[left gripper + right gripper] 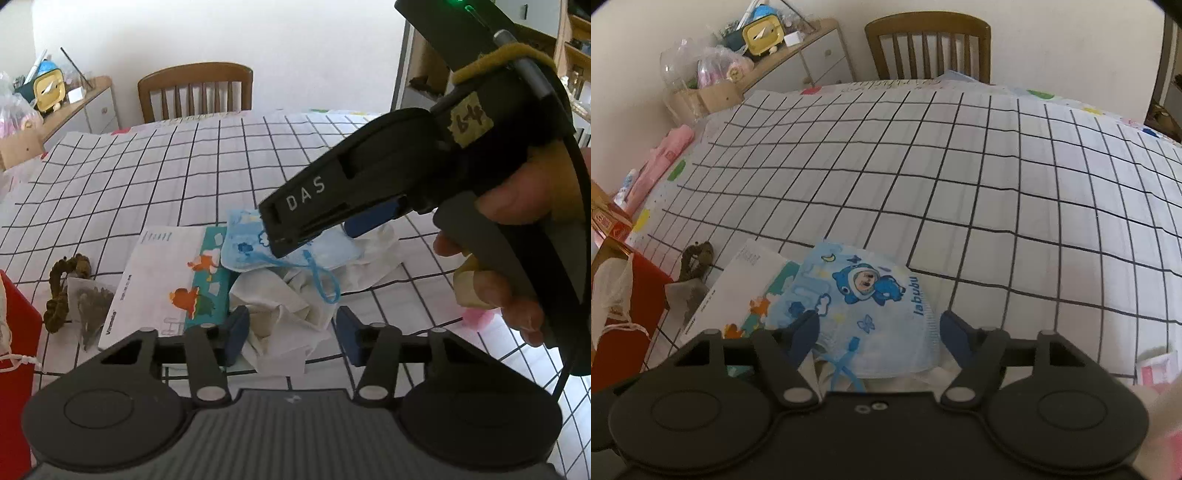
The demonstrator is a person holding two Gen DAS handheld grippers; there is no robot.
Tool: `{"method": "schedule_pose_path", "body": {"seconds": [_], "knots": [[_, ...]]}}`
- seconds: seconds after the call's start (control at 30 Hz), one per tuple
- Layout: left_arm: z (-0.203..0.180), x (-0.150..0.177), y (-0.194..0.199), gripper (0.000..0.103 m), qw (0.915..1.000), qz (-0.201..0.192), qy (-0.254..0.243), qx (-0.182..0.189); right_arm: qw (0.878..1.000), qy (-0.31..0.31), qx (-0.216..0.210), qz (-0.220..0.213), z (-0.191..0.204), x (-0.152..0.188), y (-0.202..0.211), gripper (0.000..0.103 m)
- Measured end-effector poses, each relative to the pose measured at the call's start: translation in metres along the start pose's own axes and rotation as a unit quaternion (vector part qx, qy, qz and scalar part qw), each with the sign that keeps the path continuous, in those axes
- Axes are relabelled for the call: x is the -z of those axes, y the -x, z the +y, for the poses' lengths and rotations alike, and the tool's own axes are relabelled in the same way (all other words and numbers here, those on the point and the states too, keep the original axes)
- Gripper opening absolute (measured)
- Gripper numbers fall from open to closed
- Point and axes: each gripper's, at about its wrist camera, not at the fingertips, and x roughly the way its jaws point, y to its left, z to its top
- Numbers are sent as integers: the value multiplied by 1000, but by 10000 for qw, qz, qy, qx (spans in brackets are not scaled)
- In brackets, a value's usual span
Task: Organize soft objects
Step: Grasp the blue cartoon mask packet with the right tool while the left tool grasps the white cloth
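my left tool [290,334] hangs over the bench [155,173] with its blue pads half spread on either side of a crumpled white cloth [280,306], not visibly pressing it. my right tool [879,332] is spread around a light blue cartoon face mask [871,314] that lies on that cloth, beside a printed tissue pack [166,280]. i cannot tell whether its pads touch the mask.
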Motion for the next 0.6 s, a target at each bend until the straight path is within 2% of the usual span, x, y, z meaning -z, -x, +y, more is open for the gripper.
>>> {"method": "schedule_pose_path", "body": {"seconds": [0.07,0.17,0.27,0.33,0.37,0.43,0.5,0.53,0.6], "knots": [[2,-1,-2,41,9999,70,91,2,10000,39,10,41,0,-1,-3,59],[2,-1,-4,38,9999,113,113,8,9999,96,27,66,1,-1,-7,53],[4,-1,-6,34,9998,163,129,-38,9998,169,104,41,2,-2,-7,41],[4,-1,-7,33,9997,178,141,-43,9998,173,128,16,2,-3,-7,26],[4,-1,-7,32,9997,183,134,-46,9998,165,147,9,1,-3,-7,23],[4,-1,-7,28,9997,186,133,-51,9997,181,186,2,1,-3,-7,10],[5,0,-7,24,9997,182,177,-17,9993,255,262,-16,2,-2,-7,0],[7,0,-7,16,9996,172,221,14,9992,265,290,-48,3,-2,-6,0],[13,-1,-7,11,9993,160,339,53,9992,217,276,-192,4,-1,-1,0]]}}
